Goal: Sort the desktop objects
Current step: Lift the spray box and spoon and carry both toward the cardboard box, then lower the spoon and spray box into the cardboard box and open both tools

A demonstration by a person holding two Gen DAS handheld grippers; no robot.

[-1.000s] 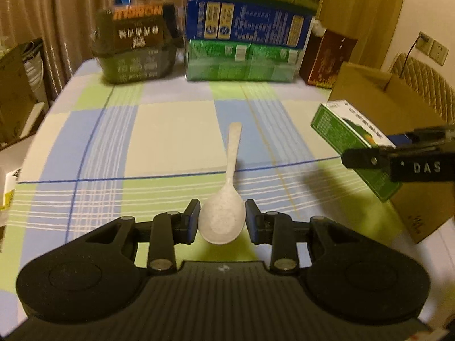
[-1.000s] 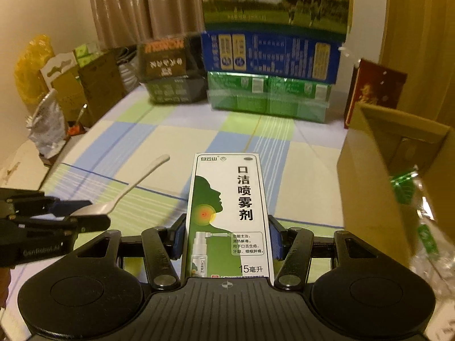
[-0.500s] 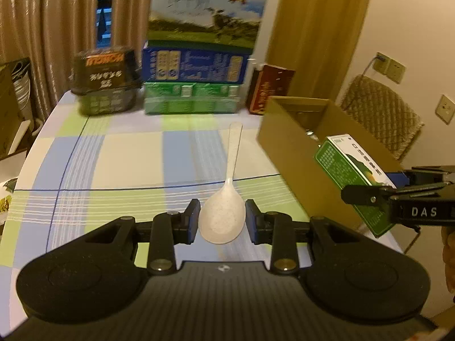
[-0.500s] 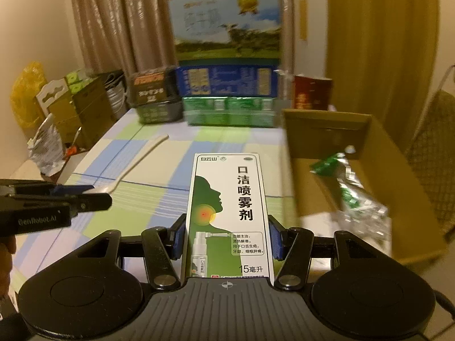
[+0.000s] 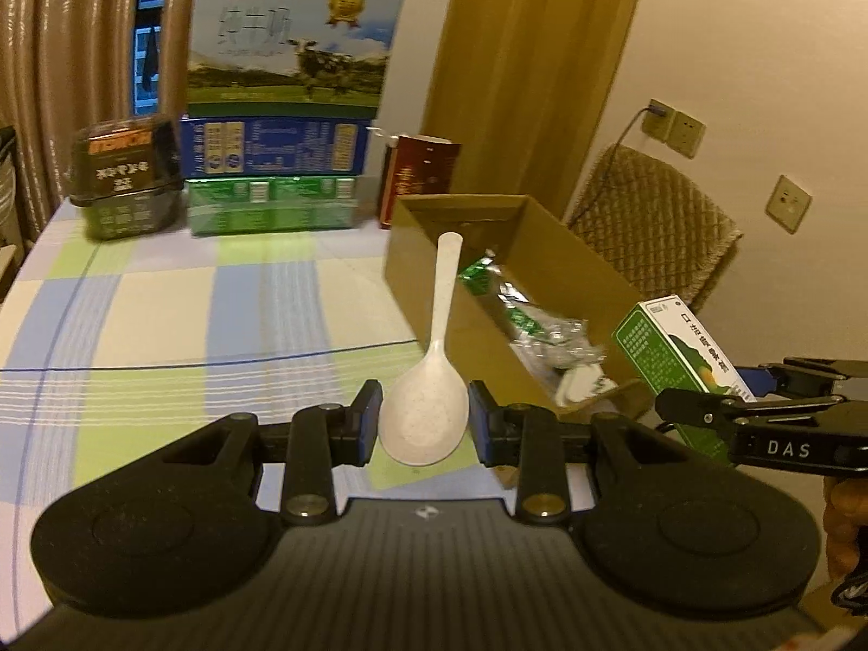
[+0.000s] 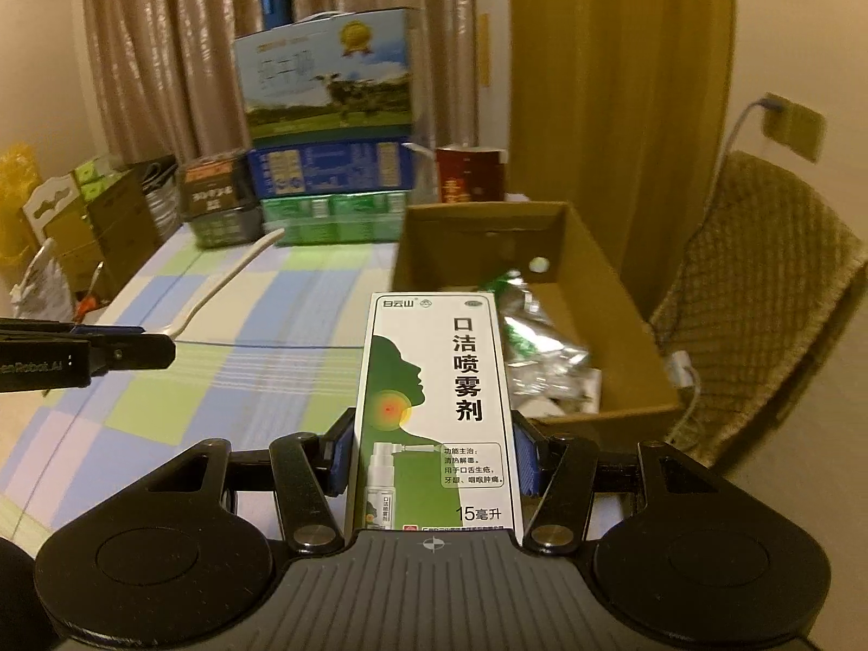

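My left gripper (image 5: 424, 416) is shut on the bowl of a white spoon (image 5: 428, 390), held in the air with the handle pointing toward the open cardboard box (image 5: 434, 217). My right gripper (image 6: 434, 450) is shut on a green and white spray medicine box (image 6: 436, 407), raised near the cardboard box (image 6: 613, 282). The medicine box (image 5: 678, 363) and right gripper also show at the right of the left wrist view. The spoon handle (image 6: 228, 282) shows in the right wrist view. The cardboard box holds foil packets (image 6: 537, 342).
A checked tablecloth (image 5: 163, 314) covers the table. Stacked milk cartons (image 5: 287, 125), a dark basket (image 5: 127, 173) and a red box (image 5: 417, 173) stand along the far edge. A chair (image 6: 770, 293) stands right of the cardboard box. Bags and boxes (image 6: 70, 228) lie left of the table.
Both grippers have risen and swung right toward the cardboard box, still holding the spoon and the medicine box. The box's inside now shows in both views.
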